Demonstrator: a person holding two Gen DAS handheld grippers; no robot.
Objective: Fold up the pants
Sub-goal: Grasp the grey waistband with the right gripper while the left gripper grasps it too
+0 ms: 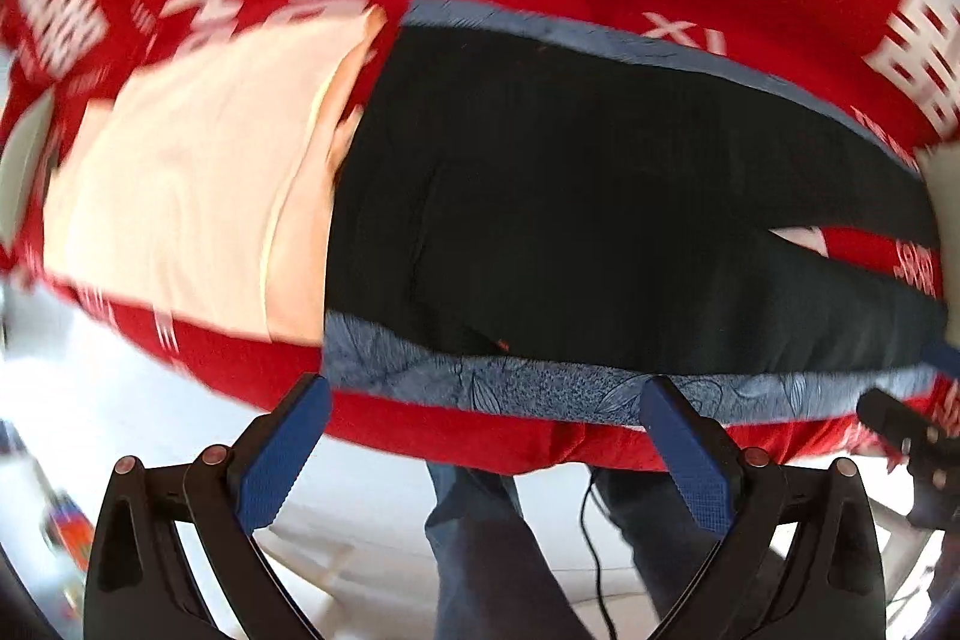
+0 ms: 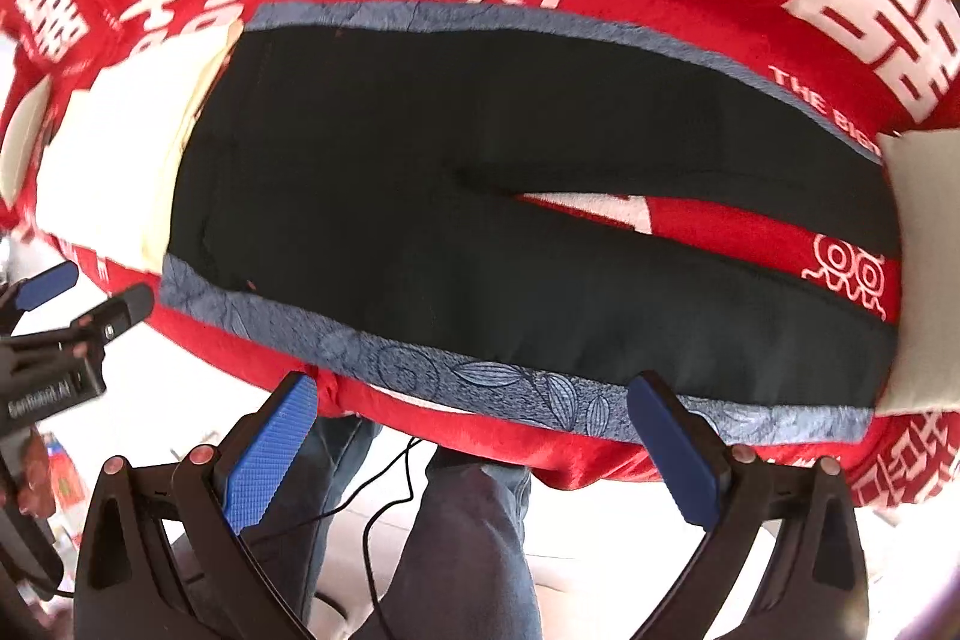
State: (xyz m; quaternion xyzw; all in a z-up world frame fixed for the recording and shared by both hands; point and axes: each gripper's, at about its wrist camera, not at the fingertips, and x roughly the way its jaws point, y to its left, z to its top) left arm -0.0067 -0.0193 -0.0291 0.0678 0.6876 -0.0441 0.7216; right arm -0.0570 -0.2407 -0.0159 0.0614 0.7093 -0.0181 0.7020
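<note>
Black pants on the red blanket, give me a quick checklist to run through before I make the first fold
1. Black pants spread flat, legs apart in a V: ok.
2. Left gripper open and holding nothing: ok.
3. Right gripper open and holding nothing: ok.
4. Waist end free: not ok, it meets the folded cream garment, and overlap cannot be told.
5. Leg cuffs free: cannot tell, they run up to a pale folded item at the edge of the view.
6. Blue patterned cloth under the pants lying flat: ok.
</note>
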